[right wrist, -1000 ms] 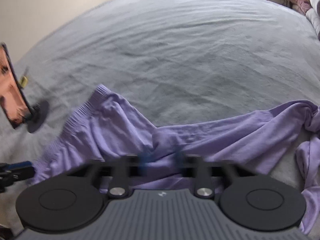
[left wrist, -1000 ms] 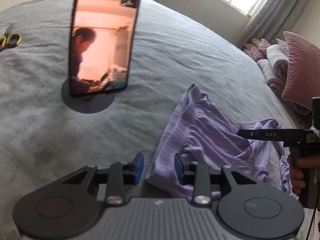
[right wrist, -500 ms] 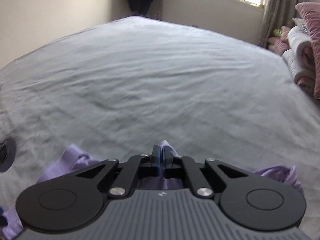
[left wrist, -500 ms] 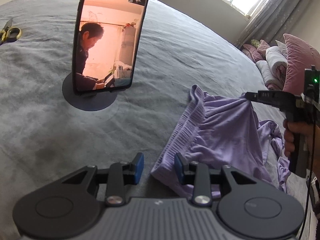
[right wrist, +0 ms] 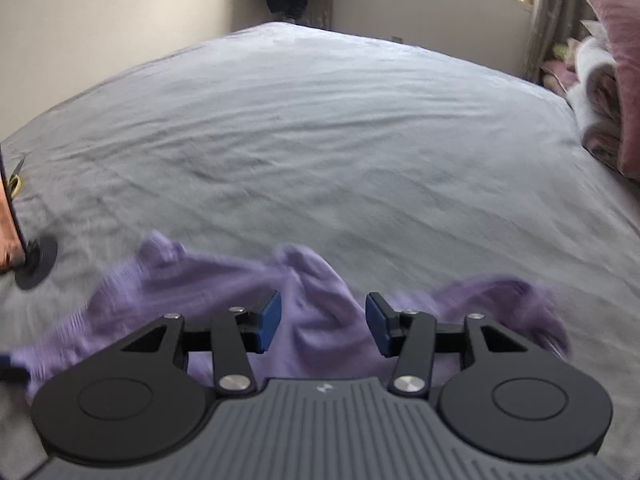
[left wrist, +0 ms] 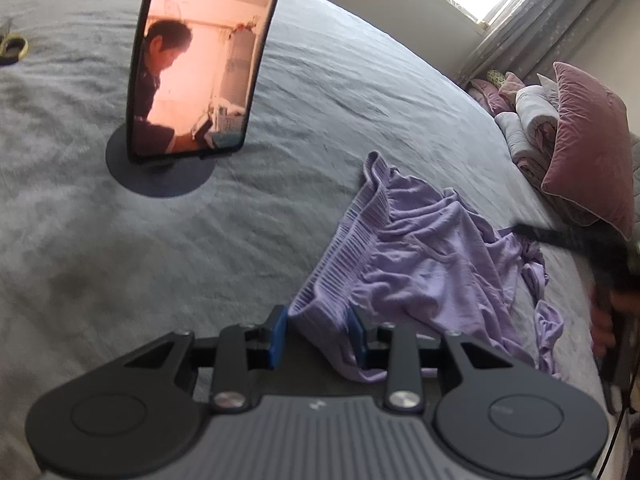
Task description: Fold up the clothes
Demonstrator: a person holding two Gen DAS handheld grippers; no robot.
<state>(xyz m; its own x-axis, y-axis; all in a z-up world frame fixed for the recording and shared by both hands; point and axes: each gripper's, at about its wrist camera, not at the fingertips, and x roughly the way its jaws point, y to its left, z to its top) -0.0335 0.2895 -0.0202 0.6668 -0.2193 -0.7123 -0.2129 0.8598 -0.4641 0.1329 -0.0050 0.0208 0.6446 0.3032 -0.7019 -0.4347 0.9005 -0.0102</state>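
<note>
Lilac ribbed-waistband shorts (left wrist: 420, 264), crumpled on grey bedspread (left wrist: 280, 160)

No readable text, label, brand or number shows on anything in either view

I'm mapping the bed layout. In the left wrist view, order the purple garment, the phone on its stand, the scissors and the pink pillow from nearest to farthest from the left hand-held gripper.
1. Purple garment: its waistband corner lies between the left hand-held gripper fingers.
2. Phone on its stand: ahead, left.
3. Scissors at far left and pink pillow at far right: too close to call.
</note>
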